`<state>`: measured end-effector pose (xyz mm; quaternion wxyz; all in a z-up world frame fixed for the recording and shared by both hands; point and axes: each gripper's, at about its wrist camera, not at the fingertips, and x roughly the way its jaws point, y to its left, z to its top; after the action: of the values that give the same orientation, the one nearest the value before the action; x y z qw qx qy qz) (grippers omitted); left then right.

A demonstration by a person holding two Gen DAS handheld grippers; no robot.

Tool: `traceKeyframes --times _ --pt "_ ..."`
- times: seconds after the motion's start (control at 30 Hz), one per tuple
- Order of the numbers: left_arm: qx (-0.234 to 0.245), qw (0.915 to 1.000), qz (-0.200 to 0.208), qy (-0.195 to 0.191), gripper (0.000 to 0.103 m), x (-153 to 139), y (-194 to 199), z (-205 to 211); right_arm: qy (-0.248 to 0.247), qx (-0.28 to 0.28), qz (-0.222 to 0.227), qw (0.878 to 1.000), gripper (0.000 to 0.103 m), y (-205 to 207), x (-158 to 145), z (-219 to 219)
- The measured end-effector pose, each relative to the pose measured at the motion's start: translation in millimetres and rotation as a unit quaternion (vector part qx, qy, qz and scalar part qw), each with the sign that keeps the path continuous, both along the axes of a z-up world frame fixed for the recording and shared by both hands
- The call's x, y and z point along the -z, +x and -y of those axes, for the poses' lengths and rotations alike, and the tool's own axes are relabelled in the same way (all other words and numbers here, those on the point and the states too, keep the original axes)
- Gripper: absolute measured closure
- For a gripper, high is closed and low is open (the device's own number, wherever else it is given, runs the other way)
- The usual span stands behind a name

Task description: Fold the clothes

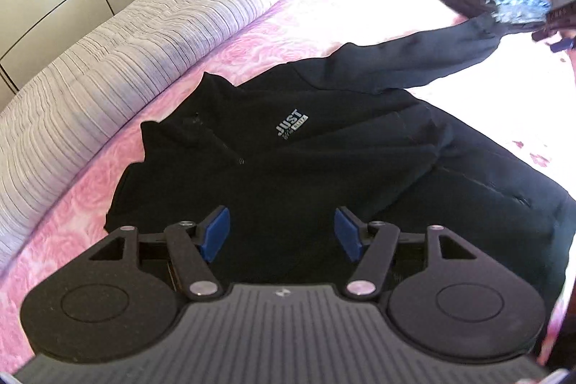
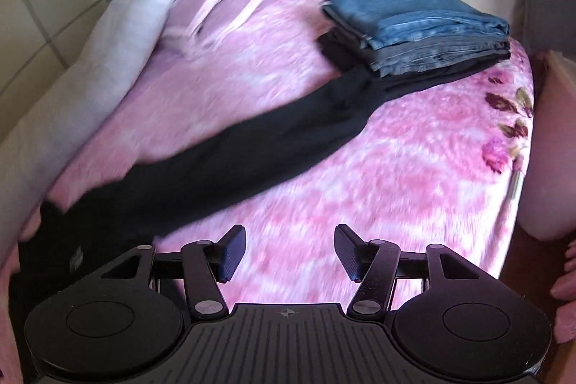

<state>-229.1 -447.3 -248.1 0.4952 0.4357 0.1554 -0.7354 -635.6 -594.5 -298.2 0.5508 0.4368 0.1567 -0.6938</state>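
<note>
left tongs (image 1: 282, 233) spread, empty | right tongs (image 2: 290, 252) spread, empty | black jacket (image 1: 324, 161) flat on bed (image 2: 360, 186), sleeve (image 2: 252, 146) outstretched | pinch cuff, fold sleeve across chest smoothly

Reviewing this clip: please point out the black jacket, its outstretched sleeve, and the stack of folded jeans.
black jacket (image 1: 324, 161): left wrist view, on the chest below the logo.
outstretched sleeve (image 2: 252, 146): right wrist view, mid-length of the sleeve.
stack of folded jeans (image 2: 424, 13): right wrist view, on the top blue pair.

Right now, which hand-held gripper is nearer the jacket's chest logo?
Left. The left hand-held gripper hovers over the jacket body below the logo; the right hand-held gripper is over bare blanket.
</note>
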Motion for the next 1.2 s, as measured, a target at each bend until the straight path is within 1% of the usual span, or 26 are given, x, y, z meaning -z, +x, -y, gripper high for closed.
traceKeyframes --times 0.07,0.1,0.17,0.23,0.33,0.4,0.43,0.47,0.5,0.53,0.57,0.63,0.73,0.8,0.83,0.9,0.93,0.97,1.03,1.1,1.13,1.17,1.2 --pt "-0.01 0.9998 0.017 0.004 0.043 6 -20 16 -0.008 0.01 0.013 1.0 0.042 -34 11 26" --pt "-0.014 0.9995 0.028 0.007 0.043 9 -30 25 -0.008 0.012 0.016 1.0 0.042 -51 22 42" --pt "-0.043 0.9974 0.053 0.021 0.043 19 -52 44 0.006 0.013 0.012 1.0 0.042 -82 41 71" --pt "-0.067 0.9956 0.052 0.04 0.043 25 -70 60 0.016 0.011 0.027 0.999 0.042 -109 62 99" --pt "-0.06 0.9945 0.069 0.051 0.043 32 -100 74 0.005 0.02 0.059 0.998 0.042 -142 89 127" --pt "-0.055 0.9936 0.08 0.058 0.042 36 -120 83 0.008 0.033 0.066 0.997 0.042 -158 104 139" --pt "-0.041 0.9923 0.103 0.056 0.042 39 -131 86 0.011 0.038 0.066 0.997 0.042 -165 109 144" --pt "-0.029 0.9913 0.116 0.054 0.042 42 -138 87 0.014 0.043 0.067 0.997 0.044 -171 114 149" --pt "-0.018 0.9901 0.129 0.053 0.042 44 -145 89 0.016 0.045 0.068 0.997 0.058 -176 117 153" --pt "-0.015 0.99 0.13 0.052 0.042 44 -149 90 0.014 0.035 0.068 0.997 0.086 -174 112 154" --pt "-0.017 0.9904 0.126 0.053 0.042 43 -151 91 0.012 0.026 0.068 0.997 0.092 -171 107 156" --pt "-0.028 0.9914 0.117 0.053 0.042 41 -152 94 0.003 -0.003 0.054 0.999 0.096 -160 90 157" --pt "-0.046 0.9926 0.103 0.044 0.042 35 -145 92 -0.035 -0.067 0.037 0.996 0.096 -126 49 162" --pt "-0.053 0.9931 0.098 0.038 0.042 31 -136 87 -0.073 -0.113 0.024 0.991 0.096 -93 17 167" --pt "-0.056 0.9933 0.095 0.035 0.042 28 -131 84 -0.099 -0.137 0.022 0.985 0.096 -73 -1 170" --pt "-0.069 0.9933 0.09 0.025 0.042 23 -114 74 -0.161 -0.182 0.02 0.97 0.096 -25 -42 172" --pt "-0.076 0.9931 0.087 0.02 0.042 21 -106 68 -0.193 -0.203 0.019 0.96 0.096 3 -63 167" --pt "-0.087 0.9925 0.083 0.018 0.042 18 -90 62 -0.226 -0.23 0.02 0.946 0.096 35 -82 156" --pt "-0.11 0.9909 0.076 0.015 0.042 14 -58 48 -0.281 -0.302 0.02 0.911 0.096 112 -113 118" --pt "-0.128 0.9892 0.069 0.016 0.042 12 -20 30 -0.303 -0.375 0.027 0.876 0.096 188 -120 70" --pt "-0.135 0.9882 0.069 0.019 0.042 12 3 19 -0.3 -0.418 0.034 0.857 0.094 227 -111 45" --pt "-0.141 0.9875 0.068 0.021 0.042 12 23 11 -0.293 -0.463 0.036 0.836 0.088 266 -101 20" --pt "-0.147 0.9867 0.066 0.024 0.042 11 42 3 -0.275 -0.513 0.02 0.813 0.066 305 -84 -5"
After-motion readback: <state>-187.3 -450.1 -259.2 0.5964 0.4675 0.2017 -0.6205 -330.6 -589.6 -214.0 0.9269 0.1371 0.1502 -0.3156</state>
